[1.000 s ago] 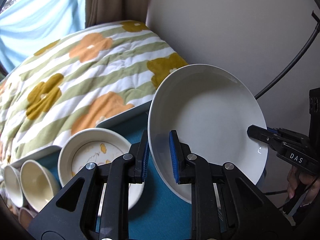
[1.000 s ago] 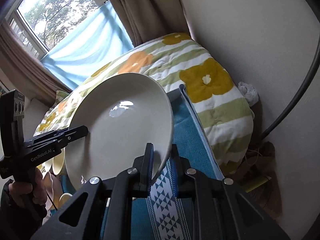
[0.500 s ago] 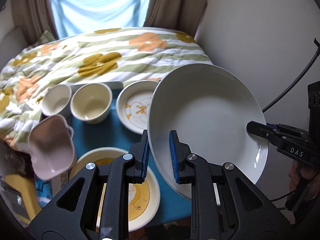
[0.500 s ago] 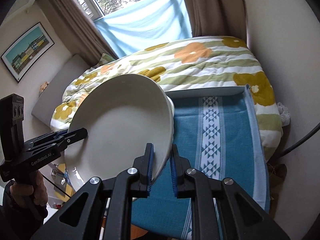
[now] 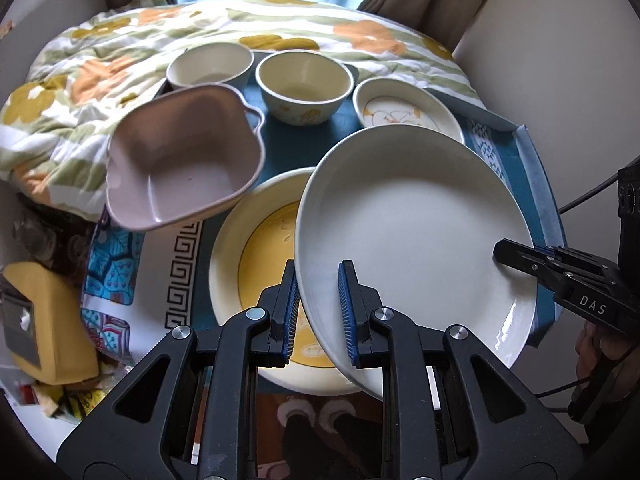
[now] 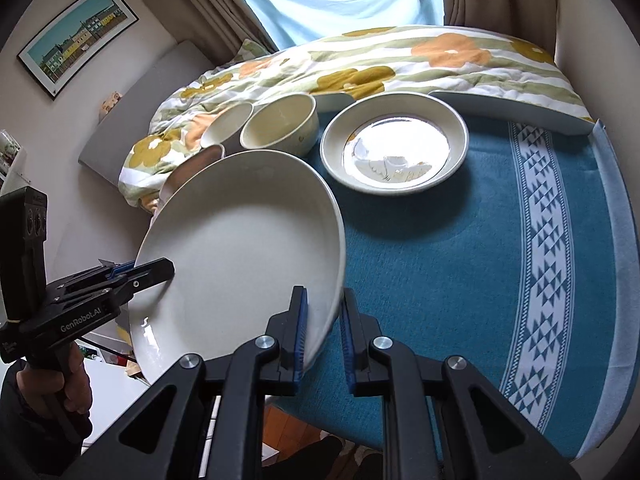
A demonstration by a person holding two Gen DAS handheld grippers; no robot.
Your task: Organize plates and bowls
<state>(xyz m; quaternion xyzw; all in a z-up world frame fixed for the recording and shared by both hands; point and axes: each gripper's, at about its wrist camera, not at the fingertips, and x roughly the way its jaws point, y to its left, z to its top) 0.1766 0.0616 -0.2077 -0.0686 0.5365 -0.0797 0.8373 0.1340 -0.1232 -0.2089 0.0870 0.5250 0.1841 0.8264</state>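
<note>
Left wrist view, going left to right: a yellow box (image 5: 48, 320) sits low at the edge, then a pink bowl (image 5: 184, 156) tilted toward the camera, two cream bowls (image 5: 210, 66) (image 5: 305, 84) behind it, and a yellow-centred plate (image 5: 256, 276) flat on the table. Above that plate hangs the big white plate (image 5: 416, 236), tilted, its near rim clamped between the blue pads of the left gripper (image 5: 318, 312). At the far right the right gripper (image 5: 520, 256) bites the opposite rim. A small patterned plate (image 5: 404, 110) lies beyond on the blue cloth (image 5: 516, 168).

From the right wrist view, the left gripper (image 6: 152, 272) pinches the white plate (image 6: 240, 256) at the left, and the right gripper (image 6: 324, 336) has the near rim between its pads, the outer pad seemingly slightly off the rim. The patterned plate (image 6: 394, 148) rests well apart on the cloth.

The white plate is plain, glossy, shallow and wide, carried between both hands with each equally near. It overlaps the yellow-centred plate directly beneath, so lowering it there looks the likely move; it would need levelling first.
</note>
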